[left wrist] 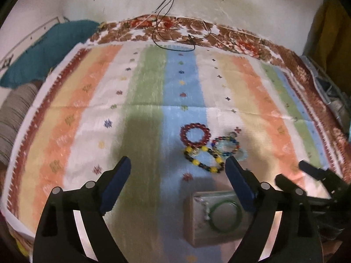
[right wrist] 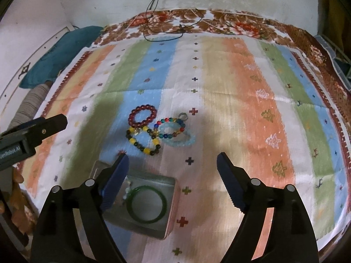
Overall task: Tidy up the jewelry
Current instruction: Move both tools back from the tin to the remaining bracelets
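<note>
A cluster of bead bracelets lies on the striped cloth: a dark red one (left wrist: 195, 135) (right wrist: 142, 116), a yellow-and-black one (left wrist: 204, 159) (right wrist: 143, 141), a multicoloured one (left wrist: 226, 145) (right wrist: 171, 128) and a pale blue one (right wrist: 182, 139). A small silver ring (right wrist: 182, 116) sits just beyond them. A metal tin (left wrist: 197, 230) (right wrist: 170, 214) nearer me holds a green bangle (left wrist: 224, 215) (right wrist: 146, 203) and a pale beaded piece. My left gripper (left wrist: 177, 171) is open and empty, above the tin's near-left side. My right gripper (right wrist: 172, 166) is open and empty, above the tin.
The striped cloth (right wrist: 241, 87) covers a floral bedspread (right wrist: 219, 19) against a white wall. A black cord (left wrist: 173, 37) lies at the far edge. A teal pillow (left wrist: 48, 50) and a grey bolster (left wrist: 15, 118) sit at the left. Clutter lies at the right edge.
</note>
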The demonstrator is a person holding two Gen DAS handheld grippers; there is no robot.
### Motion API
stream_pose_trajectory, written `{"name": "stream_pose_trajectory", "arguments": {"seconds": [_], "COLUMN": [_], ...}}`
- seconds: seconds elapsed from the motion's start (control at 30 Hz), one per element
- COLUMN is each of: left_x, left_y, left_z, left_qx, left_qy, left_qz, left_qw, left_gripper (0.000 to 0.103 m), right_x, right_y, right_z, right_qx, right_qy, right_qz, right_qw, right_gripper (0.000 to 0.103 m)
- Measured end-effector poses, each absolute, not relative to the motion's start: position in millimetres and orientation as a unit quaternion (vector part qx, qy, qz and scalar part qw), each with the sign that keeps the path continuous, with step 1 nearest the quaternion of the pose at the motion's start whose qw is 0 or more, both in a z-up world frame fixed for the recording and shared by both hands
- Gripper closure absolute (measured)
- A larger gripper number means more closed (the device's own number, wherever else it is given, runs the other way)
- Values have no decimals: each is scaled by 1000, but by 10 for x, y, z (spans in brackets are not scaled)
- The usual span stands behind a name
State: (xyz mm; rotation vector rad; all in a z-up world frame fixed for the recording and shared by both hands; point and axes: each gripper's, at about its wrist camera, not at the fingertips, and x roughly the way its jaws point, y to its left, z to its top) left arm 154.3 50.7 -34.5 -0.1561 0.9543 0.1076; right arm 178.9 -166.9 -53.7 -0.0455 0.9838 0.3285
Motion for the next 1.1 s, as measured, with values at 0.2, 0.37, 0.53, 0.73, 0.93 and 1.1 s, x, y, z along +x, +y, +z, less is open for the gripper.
{"name": "stream_pose_trajectory", "arguments": {"seconds": [0.2,0.37,0.53,0.73,0.93,1.1], "left_x": [1733,1864,1943,2056,2143,2242], "left_y": [540,485,526,640,732,688], "left_z": [-431,-544,-562,-700,-824,-919], "left_qx": [-49,-38,-32,-50,-77,-69], "left_qy": [460,469,449,465,478,485], "left_qz": [74,71,96,97,94,88], "left_qw": [884,880,888,879,870,867], "left_gripper": [12,12,10,10,10,10], "right_x": [1905,2023,2132,2285,2392,2479], "right_y": [-1675,-1704,-1611,-1612,-1608,-1646], "right_z": [-581,-679,-773,-883,-973,-1011], "right_qx": [-30,-27,-51,-37,-30,-12], "right_qy": [470,484,489,502,511,511], "right_qz": [150,140,134,123,123,113], "right_qw": [869,863,861,856,850,852], "right_gripper": [11,11,11,11,11,11]}}
